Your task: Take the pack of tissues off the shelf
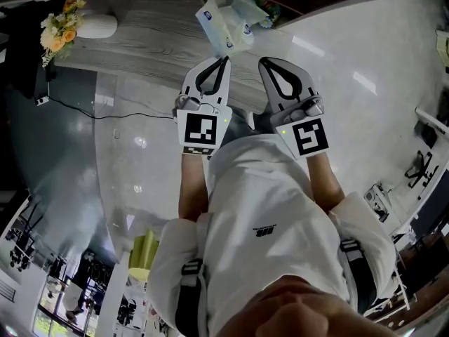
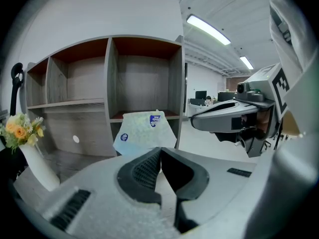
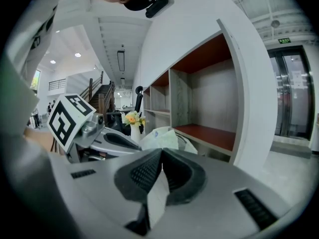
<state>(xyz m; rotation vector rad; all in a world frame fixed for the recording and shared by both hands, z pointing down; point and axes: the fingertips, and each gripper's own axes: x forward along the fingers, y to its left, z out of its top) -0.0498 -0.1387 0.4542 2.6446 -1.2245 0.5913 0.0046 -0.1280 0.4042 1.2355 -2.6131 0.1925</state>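
**Both grippers closed and empty as reach for tissues begins**

The pale, blue-labelled soft plastic pack of tissues [image 1: 226, 21] stands propped near the right end of the grey wood-grain ledge [image 1: 140, 41] of the open, red-lined wooden shelf [image 2: 107, 83], untouched. The left gripper [image 1: 223, 63] and right gripper [image 1: 266, 65] point at it side by side, each with its fingers pressed together on nothing. This looks like the approach step: next, one gripper would need to open wide and close in on the pack's soft sides. The head view alone shows both grippers well short of the pack. The left gripper view shows it tilted against the lower compartment, and the right gripper view half hides it behind the left gripper. A white vase of yellow and orange flowers [image 1: 95, 25] stands near the ledge's left end.
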